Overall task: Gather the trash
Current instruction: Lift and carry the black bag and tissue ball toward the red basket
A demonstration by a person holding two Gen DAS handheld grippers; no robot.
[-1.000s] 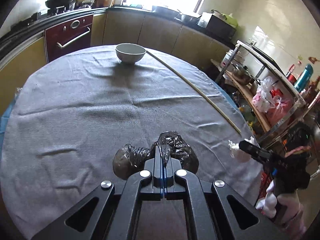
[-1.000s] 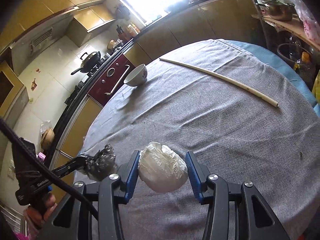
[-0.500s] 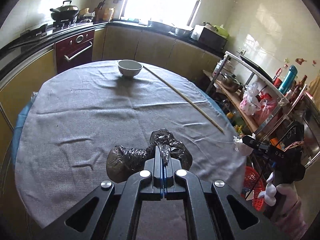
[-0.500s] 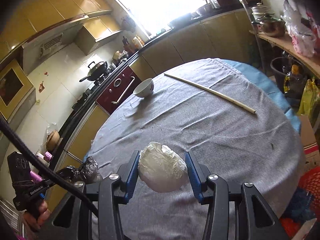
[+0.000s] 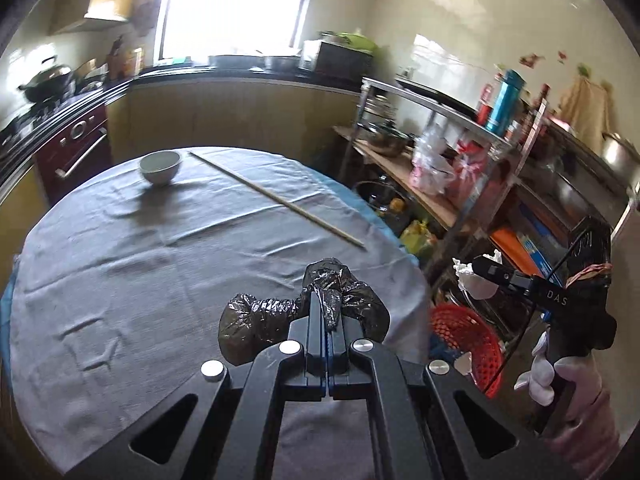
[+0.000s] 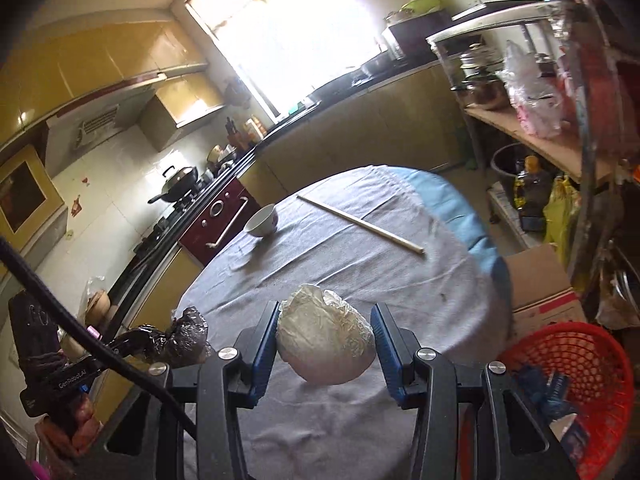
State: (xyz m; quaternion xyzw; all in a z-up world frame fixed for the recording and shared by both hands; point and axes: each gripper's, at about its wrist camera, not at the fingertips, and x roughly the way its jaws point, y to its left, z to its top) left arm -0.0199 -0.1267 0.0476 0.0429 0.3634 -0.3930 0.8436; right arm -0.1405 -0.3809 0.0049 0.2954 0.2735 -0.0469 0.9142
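Left gripper (image 5: 327,314) clamped on black bag (image 5: 264,320), right gripper (image 6: 326,330) on white wad (image 6: 326,340), undersides hidden

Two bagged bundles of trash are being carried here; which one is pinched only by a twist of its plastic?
The black bag, in the left gripper: its fingers meet on a thin twist. The white bundle fills the right gripper.
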